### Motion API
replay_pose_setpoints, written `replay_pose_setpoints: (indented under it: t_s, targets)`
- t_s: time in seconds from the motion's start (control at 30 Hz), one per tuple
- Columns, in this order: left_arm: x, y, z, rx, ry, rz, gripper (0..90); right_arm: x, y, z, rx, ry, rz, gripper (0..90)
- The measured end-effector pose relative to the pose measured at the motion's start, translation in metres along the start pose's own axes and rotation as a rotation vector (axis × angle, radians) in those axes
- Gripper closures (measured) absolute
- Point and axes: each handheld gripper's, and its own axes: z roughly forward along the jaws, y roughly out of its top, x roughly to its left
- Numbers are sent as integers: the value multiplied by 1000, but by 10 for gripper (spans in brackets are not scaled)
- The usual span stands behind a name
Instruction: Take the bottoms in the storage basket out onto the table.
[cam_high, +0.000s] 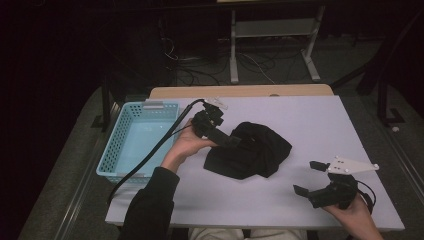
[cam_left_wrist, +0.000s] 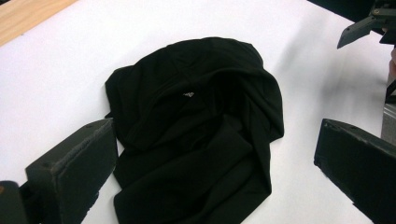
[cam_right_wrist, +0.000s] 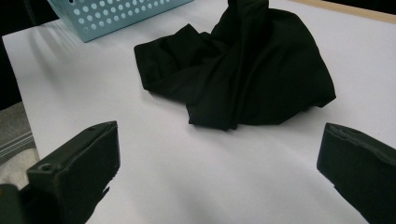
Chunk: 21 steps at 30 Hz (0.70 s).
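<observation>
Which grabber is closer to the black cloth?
The left gripper, right over the black cloth. The right gripper sits apart near the table's front edge.

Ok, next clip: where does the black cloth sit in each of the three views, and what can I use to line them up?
High view: the black cloth lies crumpled mid-table, right of the blue basket.
Left gripper view: it lies centre frame, between the open left tongs.
Right gripper view: upper centre, beyond the open right tongs, basket at top left.
Shared landmark: the white table top under the cloth.
</observation>
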Motion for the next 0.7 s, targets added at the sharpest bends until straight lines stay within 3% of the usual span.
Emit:
replay_pose_setpoints:
  t_s: [0.7]
  targets:
    - [-6, -34, -30, -55, 49, -5, 0, 1, 0, 1, 1, 2, -1, 0]
